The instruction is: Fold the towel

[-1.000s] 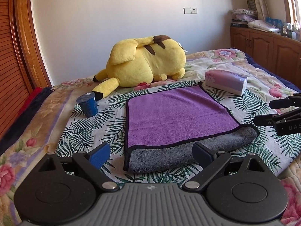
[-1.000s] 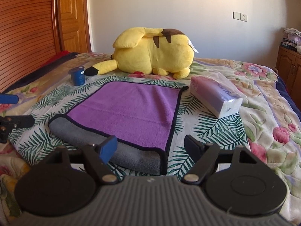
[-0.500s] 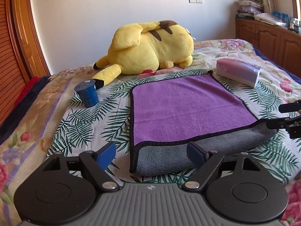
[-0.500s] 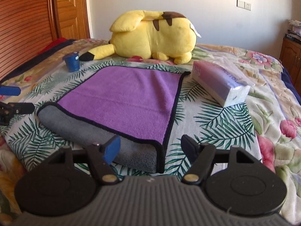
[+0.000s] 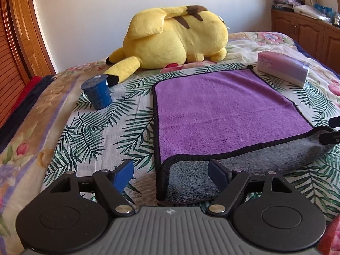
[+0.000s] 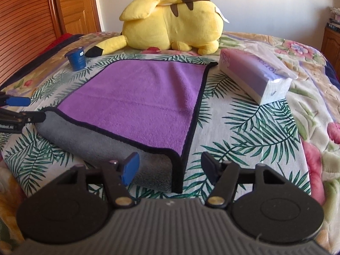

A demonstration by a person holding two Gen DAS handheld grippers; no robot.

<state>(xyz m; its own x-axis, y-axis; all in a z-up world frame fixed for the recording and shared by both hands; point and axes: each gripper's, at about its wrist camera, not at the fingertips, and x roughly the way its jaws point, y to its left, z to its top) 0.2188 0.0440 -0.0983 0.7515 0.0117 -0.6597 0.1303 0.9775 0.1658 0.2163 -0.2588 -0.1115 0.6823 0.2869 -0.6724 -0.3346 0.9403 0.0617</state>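
The purple-and-grey fleece towel (image 5: 223,114) lies folded near the bed's (image 5: 70,131) front edge. Left gripper (image 5: 171,173) and right gripper (image 6: 170,164) both hold their fingers spread at its near corners, whose undersides are hidden.

Right gripper (image 6: 170,165): jaws spread wide, straddling the towel's near corner, nothing between them.
Towel (image 6: 140,97): purple face up, grey underside rolled along the near edge, black hem.
Left gripper (image 6: 19,110): far left, at the grey roll's end.
Tissue pack (image 6: 257,78): ahead right.
Blue cup (image 6: 77,58): ahead left.
Pikachu plush (image 6: 172,21): beyond the towel.
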